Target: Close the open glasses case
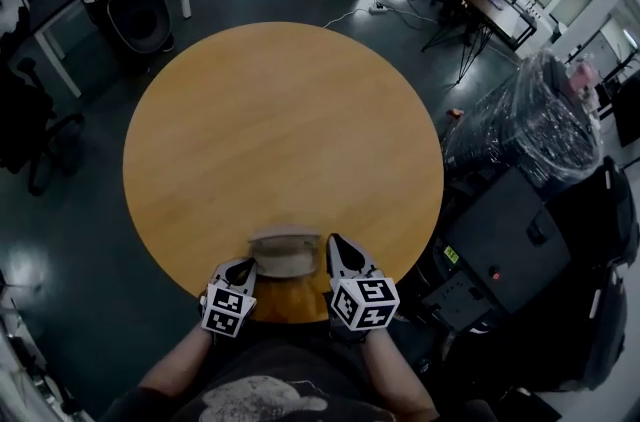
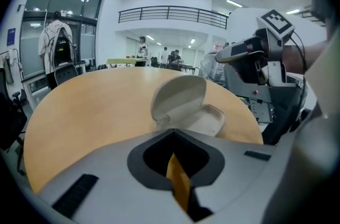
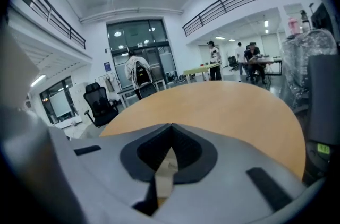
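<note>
As the left gripper [image 1: 243, 268] and right gripper [image 1: 340, 256] are closed on nothing, the lid [image 2: 178, 94] of the glasses case [image 1: 285, 253] at the table's [image 1: 280, 110] near edge should be pressed down evenly.

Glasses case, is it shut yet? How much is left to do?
Not yet, nothing looks done. The beige oval glasses case lies open on the round wooden table, its lid tipped up. The left gripper and right gripper sit either side of it, fingers together, holding nothing. Left to do: push the lid down.

Jaws together: left gripper [image 1: 244, 264], right gripper [image 1: 336, 244].
</note>
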